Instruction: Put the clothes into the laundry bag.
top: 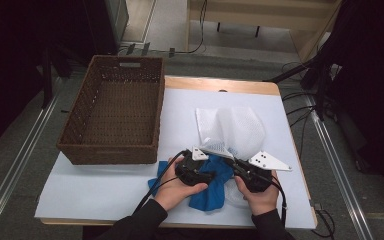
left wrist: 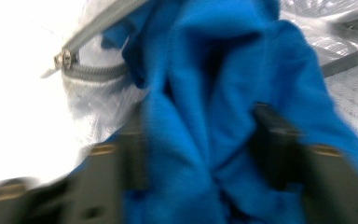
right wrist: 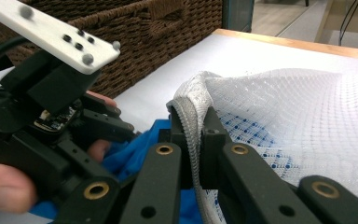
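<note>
Blue cloth (left wrist: 223, 140) bunches between the left gripper's (top: 196, 172) half-open jaws near the table's (top: 105, 190) front edge. I cannot tell if they pinch it. To do this well, push the cloth deep inside. Just beside it, the right gripper (right wrist: 193, 126) is clamped tight on the white mesh bag's (top: 235, 127) rim, holding its mouth up.

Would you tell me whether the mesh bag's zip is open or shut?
Open: the mesh bag gapes, blue cloth passing between its parted zip edges.
</note>
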The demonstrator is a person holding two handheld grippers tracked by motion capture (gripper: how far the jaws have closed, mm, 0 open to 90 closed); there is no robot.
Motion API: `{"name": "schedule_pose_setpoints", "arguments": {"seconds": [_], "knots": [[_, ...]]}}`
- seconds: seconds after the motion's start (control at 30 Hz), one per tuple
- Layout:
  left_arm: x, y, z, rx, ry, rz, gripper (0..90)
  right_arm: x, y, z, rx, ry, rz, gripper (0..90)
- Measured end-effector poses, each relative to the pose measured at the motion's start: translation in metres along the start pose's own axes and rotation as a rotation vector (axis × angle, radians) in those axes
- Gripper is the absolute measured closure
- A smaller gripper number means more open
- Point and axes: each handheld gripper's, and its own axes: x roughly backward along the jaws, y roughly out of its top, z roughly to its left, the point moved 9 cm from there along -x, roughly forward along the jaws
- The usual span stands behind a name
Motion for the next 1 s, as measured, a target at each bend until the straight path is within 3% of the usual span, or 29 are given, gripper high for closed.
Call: {"name": "schedule_pose_setpoints", "arguments": {"seconds": [0.03,0.13,0.17,0.2,0.23,0.3,0.37,0.4,0.43,0.47,0.5,0.53,0.6,0.67,0.73,0.8,0.83,0.87,1.0], "knots": [[0.000,0.000,0.000,0.000,0.000,0.000,70.5,0.000,0.000,0.000,0.000,0.000,0.000,88.8],[0.012,0.008,-0.007,-0.014,-0.026,-0.047,78.3,0.000,0.000,0.000,0.000,0.002,-0.001,88.8],[0.020,0.015,-0.014,-0.027,-0.063,-0.082,80.1,0.002,0.001,0.000,0.000,0.003,-0.009,88.8],[0.021,0.018,-0.018,-0.023,-0.083,-0.088,80.3,0.002,0.002,-0.001,-0.001,0.003,-0.015,88.8],[0.021,0.018,-0.018,-0.023,-0.083,-0.088,80.3,0.002,0.002,-0.001,-0.001,0.003,-0.015,88.8],[0.021,0.023,-0.022,0.007,-0.129,-0.097,80.2,0.003,0.003,-0.002,-0.007,0.001,-0.019,88.8],[0.015,0.027,-0.018,0.024,-0.111,-0.096,79.8,0.004,0.005,-0.001,-0.007,-0.001,-0.024,88.8],[0.010,0.028,-0.014,0.047,-0.104,-0.091,79.8,0.004,0.005,-0.001,-0.007,-0.001,-0.024,88.8],[0.002,0.031,-0.005,0.116,-0.085,-0.095,79.2,0.005,0.005,-0.001,-0.008,-0.002,-0.028,88.8],[0.002,0.031,-0.005,0.116,-0.085,-0.095,78.7,0.005,0.005,-0.001,-0.008,-0.002,-0.028,88.8],[-0.006,0.031,0.009,0.158,-0.021,-0.096,77.9,0.006,0.006,-0.001,-0.009,-0.003,-0.031,88.8],[-0.012,0.027,0.014,0.172,0.002,-0.076,76.8,0.006,0.006,-0.001,-0.009,-0.001,-0.031,88.8],[-0.022,0.019,0.018,0.218,-0.032,-0.043,73.1,0.006,0.005,-0.002,-0.013,0.002,-0.029,88.9],[-0.021,0.018,0.018,0.219,-0.042,-0.046,70.7,0.006,0.004,-0.002,-0.015,0.003,-0.026,88.8],[-0.016,0.017,0.014,0.177,-0.068,-0.046,63.3,0.006,0.003,-0.004,-0.015,0.004,-0.023,88.9],[-0.007,0.016,0.007,0.126,-0.096,-0.058,48.2,0.007,0.003,-0.006,-0.020,0.001,-0.024,88.8],[-0.001,0.016,0.005,0.110,-0.096,-0.076,48.2,0.007,0.003,-0.007,-0.024,-0.001,-0.025,88.8],[0.013,0.016,0.005,0.115,-0.105,-0.123,48.7,0.007,0.003,-0.008,-0.021,-0.002,-0.025,88.8],[0.027,0.020,0.003,0.123,-0.118,-0.176,49.1,0.007,0.003,-0.009,-0.023,-0.005,-0.024,88.8]]}}
